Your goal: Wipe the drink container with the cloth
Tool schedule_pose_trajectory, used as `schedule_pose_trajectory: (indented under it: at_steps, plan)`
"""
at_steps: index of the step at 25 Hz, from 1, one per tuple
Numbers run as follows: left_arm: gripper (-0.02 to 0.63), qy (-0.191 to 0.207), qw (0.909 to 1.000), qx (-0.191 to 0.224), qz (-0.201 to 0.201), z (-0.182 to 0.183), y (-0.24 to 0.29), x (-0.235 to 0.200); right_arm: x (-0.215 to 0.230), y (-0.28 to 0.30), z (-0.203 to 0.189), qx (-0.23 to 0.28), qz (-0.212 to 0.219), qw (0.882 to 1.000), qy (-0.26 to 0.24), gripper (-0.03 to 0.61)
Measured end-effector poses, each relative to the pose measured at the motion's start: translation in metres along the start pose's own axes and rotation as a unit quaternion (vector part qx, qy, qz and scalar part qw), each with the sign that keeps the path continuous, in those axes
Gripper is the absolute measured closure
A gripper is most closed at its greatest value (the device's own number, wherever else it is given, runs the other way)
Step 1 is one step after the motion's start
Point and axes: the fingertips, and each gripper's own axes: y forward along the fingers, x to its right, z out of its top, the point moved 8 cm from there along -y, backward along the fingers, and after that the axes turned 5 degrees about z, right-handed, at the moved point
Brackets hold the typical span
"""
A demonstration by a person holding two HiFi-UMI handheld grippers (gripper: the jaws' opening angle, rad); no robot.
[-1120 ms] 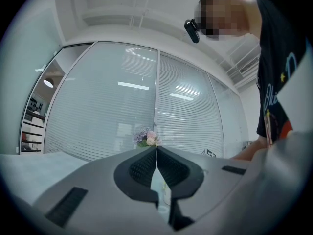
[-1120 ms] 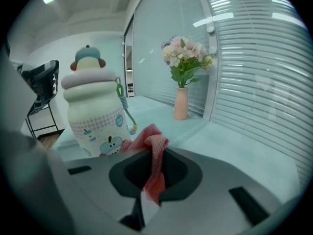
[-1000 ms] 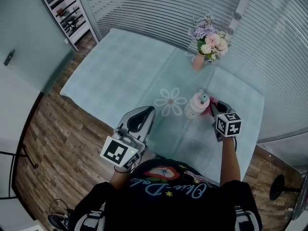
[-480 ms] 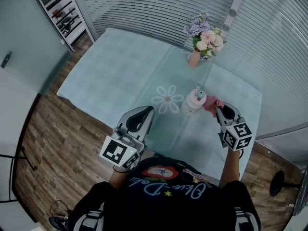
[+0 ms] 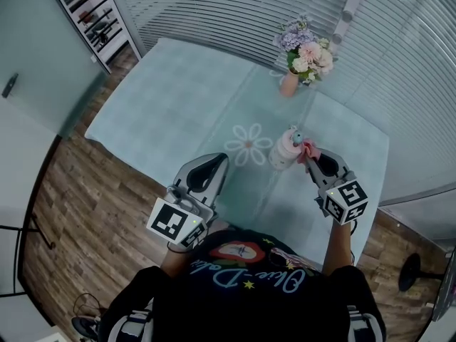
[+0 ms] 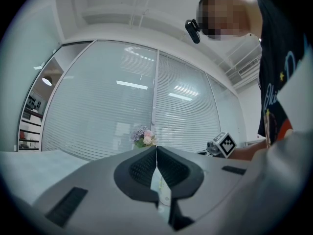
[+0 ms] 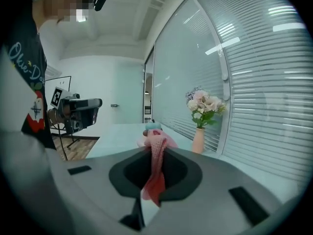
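Observation:
A white drink container with a teal cap stands upright on the pale tablecloth, right of centre. My right gripper is shut on a pink knitted cloth, and the cloth touches the container's upper right side. In the right gripper view the cloth hangs pinched between the jaws, with the container's cap just beyond it. My left gripper hovers near the table's front edge, left of the container, shut with nothing in it; its jaws meet in the left gripper view.
A peach vase of pink and lilac flowers stands at the table's far side. A white daisy print marks the cloth left of the container. Window blinds run behind the table; wooden floor lies at the left.
My right gripper with the pink cloth drew back to the right of the container, then moved in again against its upper side. The left gripper has hardly moved.

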Motion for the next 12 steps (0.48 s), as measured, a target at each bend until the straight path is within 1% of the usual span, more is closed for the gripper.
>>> schedule_pose_trajectory:
  at_steps: [6, 12]
  plan:
    - [0.609, -0.002, 1.0, -0.004, -0.003, -0.001, 0.004, 0.003, -0.004, 0.007, -0.017, -0.039, 0.008, 0.999, -0.002, 0.552]
    - [0.609, -0.003, 1.0, -0.005, -0.003, -0.001, 0.0, 0.003, -0.003, 0.013, -0.029, -0.057, 0.0, 0.998, 0.03, 0.552]
